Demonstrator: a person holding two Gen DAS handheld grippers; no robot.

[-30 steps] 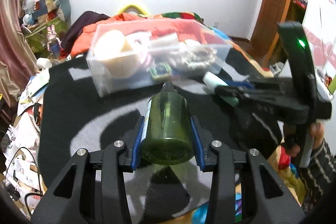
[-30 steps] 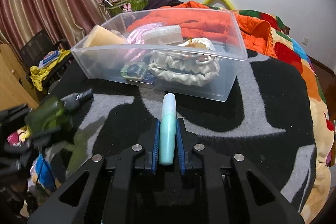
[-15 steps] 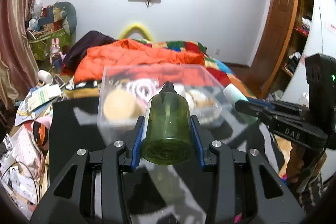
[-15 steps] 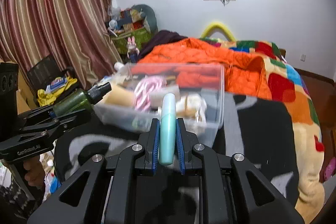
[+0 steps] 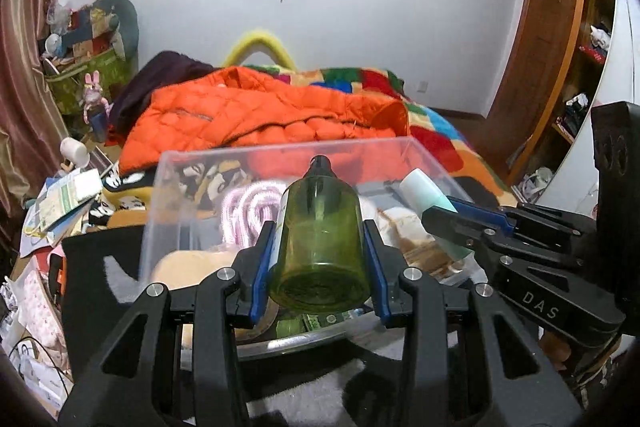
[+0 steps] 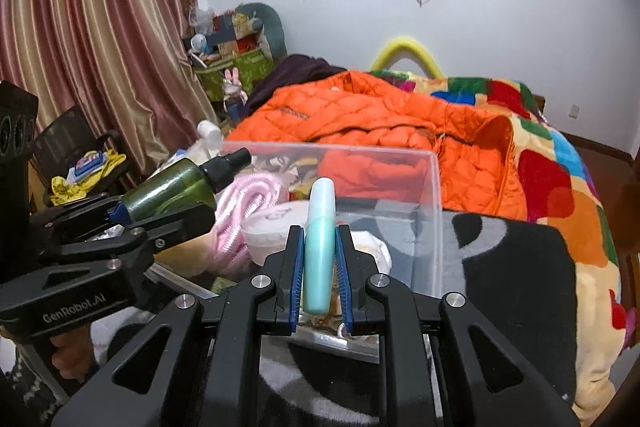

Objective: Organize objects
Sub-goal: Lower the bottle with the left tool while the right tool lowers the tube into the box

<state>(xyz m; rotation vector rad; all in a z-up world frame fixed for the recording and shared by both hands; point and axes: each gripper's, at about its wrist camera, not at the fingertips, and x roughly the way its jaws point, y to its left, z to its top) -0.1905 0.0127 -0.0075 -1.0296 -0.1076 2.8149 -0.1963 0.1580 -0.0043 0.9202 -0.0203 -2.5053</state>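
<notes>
My left gripper [image 5: 318, 259] is shut on a green spray bottle [image 5: 318, 239] with a black cap, held over the near side of a clear plastic bin [image 5: 280, 149]. My right gripper [image 6: 319, 267] is shut on a pale teal tube [image 6: 319, 239], held over the same bin [image 6: 434, 211]. The bin holds a pink coiled item [image 6: 244, 211], a round white container [image 6: 276, 227], a tan item [image 5: 188, 263] and pale cloth. The right gripper with the tube [image 5: 424, 193] shows in the left wrist view; the left gripper with the bottle [image 6: 176, 185] shows in the right wrist view.
The bin stands on a black and grey blanket [image 6: 512, 267] on a bed. An orange quilted jacket [image 5: 256, 111] lies behind the bin. Clutter and papers [image 5: 60, 195] lie left of the bed; curtains [image 6: 92, 39] hang at the left.
Both grippers have risen and moved forward, from above the blanket in front of the bin to over the bin. Each still holds its item.
</notes>
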